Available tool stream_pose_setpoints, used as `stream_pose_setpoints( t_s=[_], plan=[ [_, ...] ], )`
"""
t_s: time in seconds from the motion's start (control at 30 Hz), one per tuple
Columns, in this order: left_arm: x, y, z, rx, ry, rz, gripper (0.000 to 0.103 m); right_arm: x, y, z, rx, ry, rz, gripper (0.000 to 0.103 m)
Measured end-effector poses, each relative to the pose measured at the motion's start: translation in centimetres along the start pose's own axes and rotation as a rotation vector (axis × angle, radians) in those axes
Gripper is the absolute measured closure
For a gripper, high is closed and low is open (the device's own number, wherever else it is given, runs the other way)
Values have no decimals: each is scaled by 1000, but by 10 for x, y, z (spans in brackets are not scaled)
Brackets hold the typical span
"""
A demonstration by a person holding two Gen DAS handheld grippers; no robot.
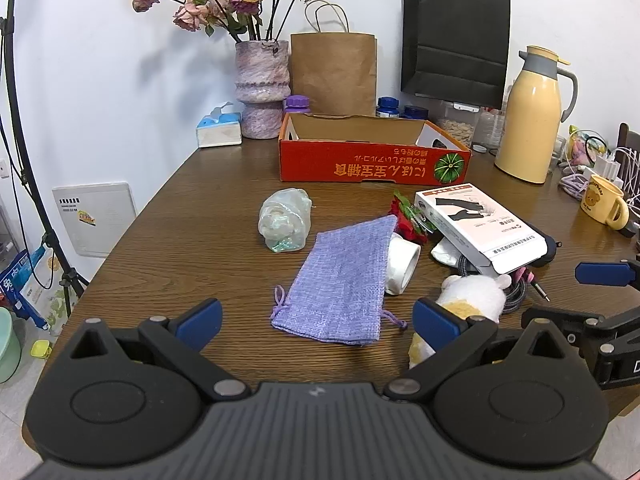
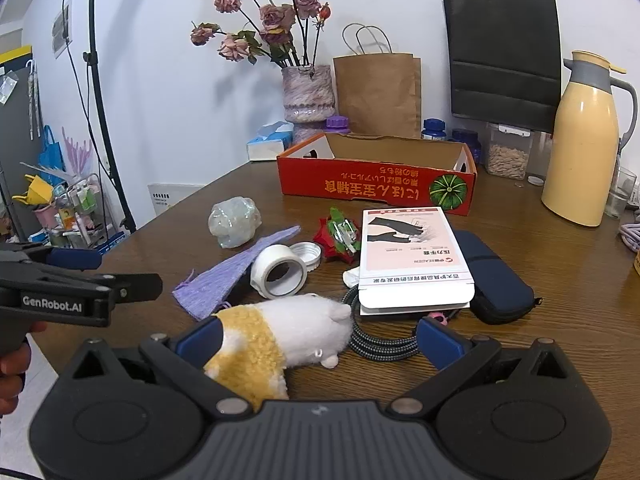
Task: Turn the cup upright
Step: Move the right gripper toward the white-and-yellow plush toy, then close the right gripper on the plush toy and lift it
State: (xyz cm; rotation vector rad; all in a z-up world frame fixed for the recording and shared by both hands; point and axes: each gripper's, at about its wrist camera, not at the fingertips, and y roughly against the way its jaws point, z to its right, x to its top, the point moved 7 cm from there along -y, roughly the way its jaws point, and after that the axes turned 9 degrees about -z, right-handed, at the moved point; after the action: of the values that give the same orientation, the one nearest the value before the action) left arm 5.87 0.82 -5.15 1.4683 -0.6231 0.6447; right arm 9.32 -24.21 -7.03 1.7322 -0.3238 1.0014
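Observation:
A translucent, iridescent cup lies on its side on the brown table, left of a purple cloth pouch. The right wrist view shows the same cup at the middle left. My left gripper is open, low over the table's near edge, with the pouch just ahead of its fingers and the cup farther off. My right gripper is open too. A white and yellow plush toy lies against its left finger, not clamped. Neither gripper touches the cup.
A white tape roll lies beside the pouch, near a white lid, red clip, white box, dark case and coiled cable. Behind stand a red cardboard tray, vase, paper bags and yellow thermos. A yellow mug stands far right.

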Motion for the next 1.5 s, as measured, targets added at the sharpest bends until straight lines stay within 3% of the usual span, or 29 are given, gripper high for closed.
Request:
stream_pose_setpoints(
  t_s=[0.53, 1.03, 1.4, 1.5],
  plan=[
    [-2, -3, -8, 6, 12, -8, 0, -1, -7, -8, 9, 14, -23, 0],
    [-10, -9, -23, 27, 41, -29, 0, -12, -41, -31, 59, 71, -125, 0],
    [-13, -15, -33, 29, 64, -45, 0, -19, -58, -41, 109, 84, -153, 27],
    [-14, -16, -33, 29, 66, -48, 0, -18, -59, -41, 133, 80, -146, 43]
  ],
)
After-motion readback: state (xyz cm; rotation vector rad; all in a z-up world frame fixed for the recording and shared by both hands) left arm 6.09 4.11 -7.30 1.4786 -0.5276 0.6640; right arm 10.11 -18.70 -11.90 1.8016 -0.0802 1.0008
